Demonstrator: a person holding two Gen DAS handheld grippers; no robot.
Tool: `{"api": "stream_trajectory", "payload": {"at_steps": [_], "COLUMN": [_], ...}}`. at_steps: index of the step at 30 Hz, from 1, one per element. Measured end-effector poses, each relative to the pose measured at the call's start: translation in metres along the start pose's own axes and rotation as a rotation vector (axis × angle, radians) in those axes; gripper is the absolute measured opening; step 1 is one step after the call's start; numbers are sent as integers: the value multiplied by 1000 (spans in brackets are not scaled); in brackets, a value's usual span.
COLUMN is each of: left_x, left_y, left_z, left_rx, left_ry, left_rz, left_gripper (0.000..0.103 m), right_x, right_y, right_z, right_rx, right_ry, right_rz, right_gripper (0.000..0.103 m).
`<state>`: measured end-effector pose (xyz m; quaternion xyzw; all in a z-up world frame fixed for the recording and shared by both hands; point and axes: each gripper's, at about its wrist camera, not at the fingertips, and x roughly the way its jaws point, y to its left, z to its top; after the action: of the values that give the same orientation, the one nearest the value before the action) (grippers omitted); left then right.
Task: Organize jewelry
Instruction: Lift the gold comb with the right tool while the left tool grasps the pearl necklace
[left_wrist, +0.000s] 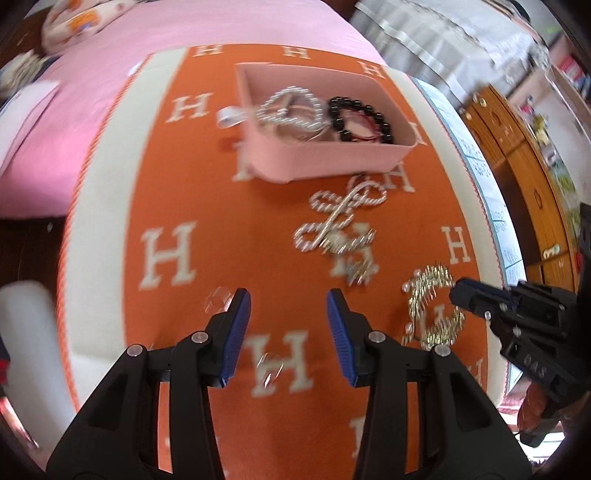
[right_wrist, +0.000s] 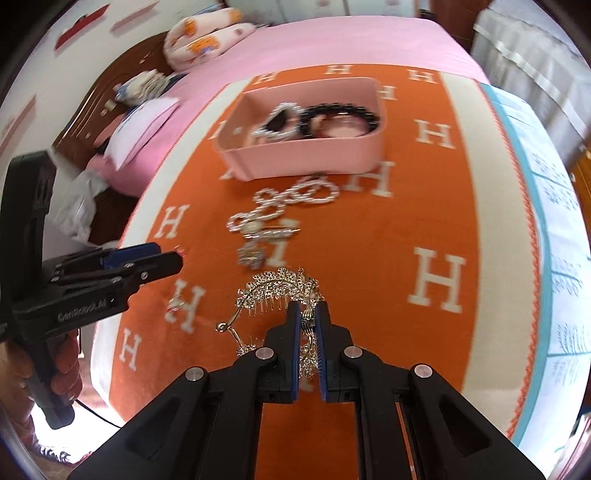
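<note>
The right hand-held gripper (right_wrist: 308, 314) is clenched on the gold comb (right_wrist: 280, 290), presumably to carry it to the pink box (right_wrist: 303, 158) (already holding bracelets); the left hand-held gripper (left_wrist: 288, 304) hangs released, empty, over the blanket (left_wrist: 221, 206); the pearl chain (left_wrist: 343, 210) lies beside the box.

The blanket (right_wrist: 369, 236) is soft, matt woven cloth, orange with cream letters and a twisted cord edge. The tray (right_wrist: 306, 158) looks like smooth matt pink plastic. Inside it lies a bracelet (left_wrist: 360, 118) of glossy black beads. The necklace (left_wrist: 343, 214) in front of it has pale pearly beads. The hair comb (right_wrist: 280, 291) is shiny gold-toned metal with sparkling stones. Both grippers are matt black plastic with ribbed blue pads (left_wrist: 236, 332). The cabinet (left_wrist: 524, 177) is varnished wood.
</note>
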<state>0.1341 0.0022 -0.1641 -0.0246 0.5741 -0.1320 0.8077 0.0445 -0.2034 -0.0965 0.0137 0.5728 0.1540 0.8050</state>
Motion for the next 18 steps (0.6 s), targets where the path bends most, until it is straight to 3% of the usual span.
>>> {"api": "stream_trajectory", "payload": {"at_steps": [9, 18], "left_x": [40, 77], "left_y": [-31, -47], "left_z": [59, 72], "left_rx": [84, 145], "left_ry": [61, 164], "left_rz": [-29, 9], "left_gripper": [40, 40], "right_x": [2, 12], "right_y": [-34, -58], "right_z": [0, 8], "right_rx": [94, 145], "right_ry": [-9, -8], "right_rz": [2, 25], "right_gripper": [8, 8]}}
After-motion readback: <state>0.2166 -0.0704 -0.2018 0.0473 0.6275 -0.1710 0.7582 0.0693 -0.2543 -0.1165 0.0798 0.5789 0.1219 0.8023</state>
